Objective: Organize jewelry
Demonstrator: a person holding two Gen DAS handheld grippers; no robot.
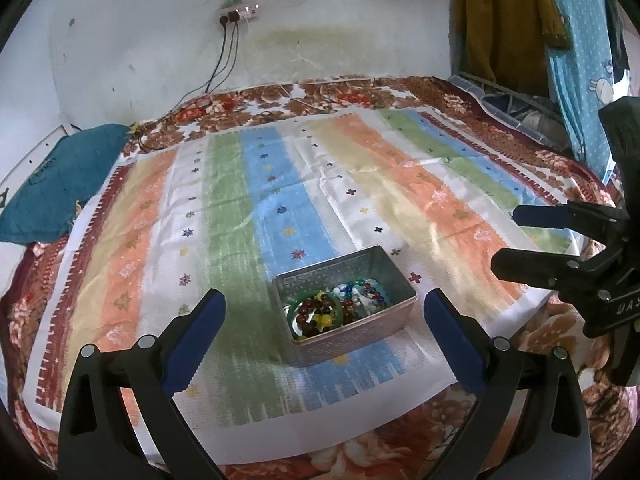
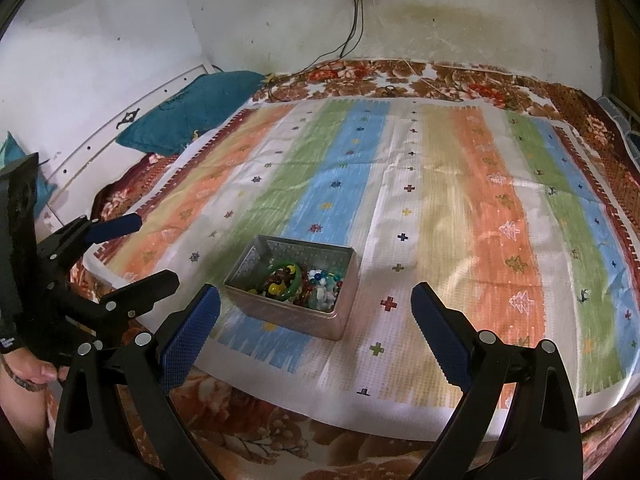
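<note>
A silver metal box [image 1: 394, 312] [image 2: 342, 312] stands on the striped cloth near its front edge. Inside lie beaded bracelets [image 1: 320, 312] [image 2: 280, 280] in dark red, yellow and mixed colours, with a green bangle [image 2: 294, 290] among them. My left gripper [image 1: 324, 312] hovers open just before the box, which shows between its blue pads [image 1: 200, 336]. My right gripper [image 2: 316, 308] is open too, with the box sitting left of centre between its fingers. Each gripper appears at the edge of the other's view: the right gripper [image 1: 506, 240] and the left gripper [image 2: 158, 250], both open and empty.
The striped cloth [image 1: 400, 184] [image 2: 440, 200] covers a bed with a floral blanket [image 1: 320, 96]. A teal pillow [image 1: 60, 184] [image 2: 192, 108] lies at the left. Cables [image 1: 224, 60] run down the white wall from sockets. Hanging fabrics [image 1: 576, 60] are at the right. A hand [image 2: 28, 372] holds the left gripper.
</note>
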